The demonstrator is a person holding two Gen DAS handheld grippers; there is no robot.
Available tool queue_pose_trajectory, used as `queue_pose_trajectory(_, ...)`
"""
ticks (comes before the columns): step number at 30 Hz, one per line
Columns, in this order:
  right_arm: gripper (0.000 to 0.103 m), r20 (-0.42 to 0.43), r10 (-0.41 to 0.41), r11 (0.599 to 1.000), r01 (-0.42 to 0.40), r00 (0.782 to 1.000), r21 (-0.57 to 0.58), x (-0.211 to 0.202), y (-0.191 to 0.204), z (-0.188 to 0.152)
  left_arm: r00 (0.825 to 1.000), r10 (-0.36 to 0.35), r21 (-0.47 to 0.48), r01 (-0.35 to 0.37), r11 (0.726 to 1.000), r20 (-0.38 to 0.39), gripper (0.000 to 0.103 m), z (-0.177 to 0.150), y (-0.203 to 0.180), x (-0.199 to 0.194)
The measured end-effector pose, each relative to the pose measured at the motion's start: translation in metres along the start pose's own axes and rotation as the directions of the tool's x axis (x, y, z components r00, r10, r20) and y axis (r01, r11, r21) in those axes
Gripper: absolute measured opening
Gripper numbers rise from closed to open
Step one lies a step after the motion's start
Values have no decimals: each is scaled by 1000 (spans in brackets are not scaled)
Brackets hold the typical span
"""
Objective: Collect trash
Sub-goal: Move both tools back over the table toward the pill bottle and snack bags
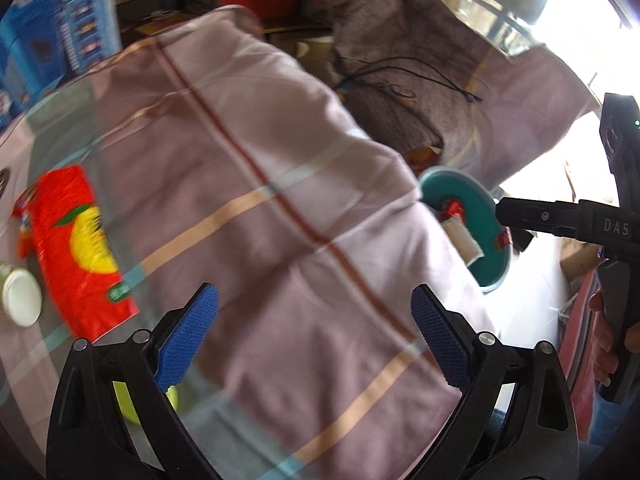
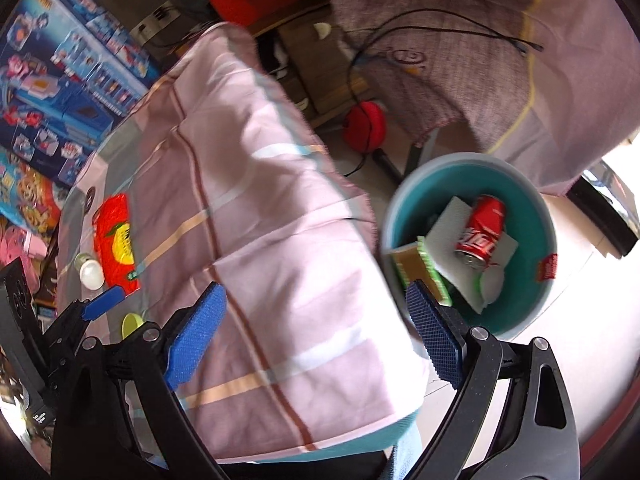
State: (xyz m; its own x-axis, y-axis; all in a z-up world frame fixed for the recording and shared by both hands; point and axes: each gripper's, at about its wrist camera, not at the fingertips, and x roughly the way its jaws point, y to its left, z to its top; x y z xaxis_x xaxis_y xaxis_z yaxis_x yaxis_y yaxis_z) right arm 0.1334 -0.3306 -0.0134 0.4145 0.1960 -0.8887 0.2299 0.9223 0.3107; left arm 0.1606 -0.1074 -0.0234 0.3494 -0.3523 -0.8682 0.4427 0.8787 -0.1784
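A red snack wrapper with an orange-fruit picture lies on the pink checked tablecloth, with a white cap and a yellow-green lid beside it. They also show in the right wrist view: wrapper, cap, lid. My left gripper is open and empty above the cloth. My right gripper is open and empty at the table's edge, beside the teal bin. The bin holds a red cola can, white paper and a green-edged carton.
The bin stands on the floor right of the table. A second cloth-covered table with a black cable is behind it. A red round object lies on the floor. Blue toy boxes stand at the left.
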Motion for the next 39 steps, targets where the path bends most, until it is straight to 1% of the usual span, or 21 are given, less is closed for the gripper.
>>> queue_pose_trajectory(2, 87, -15, 4, 999, -4, 1000, -34, 5, 21, 1, 1000, 21, -35, -20, 999, 8, 97, -8, 23, -9)
queue_pose_trajectory(6, 87, -36, 6, 990, -11, 999, -143, 17, 71, 2, 998, 57, -115, -54, 992, 24, 97, -25, 68, -27)
queue_pose_trajectory(9, 87, -62, 6, 979, -19, 998, -204, 29, 109, 2, 995, 96, -171, -88, 981, 38, 97, -37, 100, -38)
queue_pose_trajectory(13, 87, -93, 5, 965, -29, 996, -262, 47, 147, 2, 990, 137, -239, -123, 963, 41, 97, -52, 140, -48)
queue_pose_trajectory(18, 87, -132, 13, 947, -55, 991, -317, 72, 190, 0, 983, 176, -302, -155, 941, 44, 97, -65, 180, -59)
queue_pose_trajectory(23, 87, -181, 3, 935, -67, 984, -347, 97, 225, 4, 979, 199, -376, -169, 911, 42, 97, -78, 223, -67)
queue_pose_trajectory(25, 87, -187, 1, 930, -69, 982, -362, 104, 237, 5, 977, 207, -406, -174, 897, 40, 97, -81, 237, -69)
queue_pose_trajectory(30, 87, -214, 20, 912, -105, 977, -396, 126, 271, 9, 976, 212, -468, -167, 868, 44, 97, -88, 271, -75)
queue_pose_trajectory(34, 87, -251, 38, 897, -144, 967, -418, 147, 297, 9, 976, 214, -493, -166, 854, 42, 97, -89, 287, -76)
queue_pose_trajectory(39, 87, -275, 41, 881, -164, 961, -444, 169, 321, 8, 979, 200, -525, -150, 838, 39, 97, -90, 301, -77)
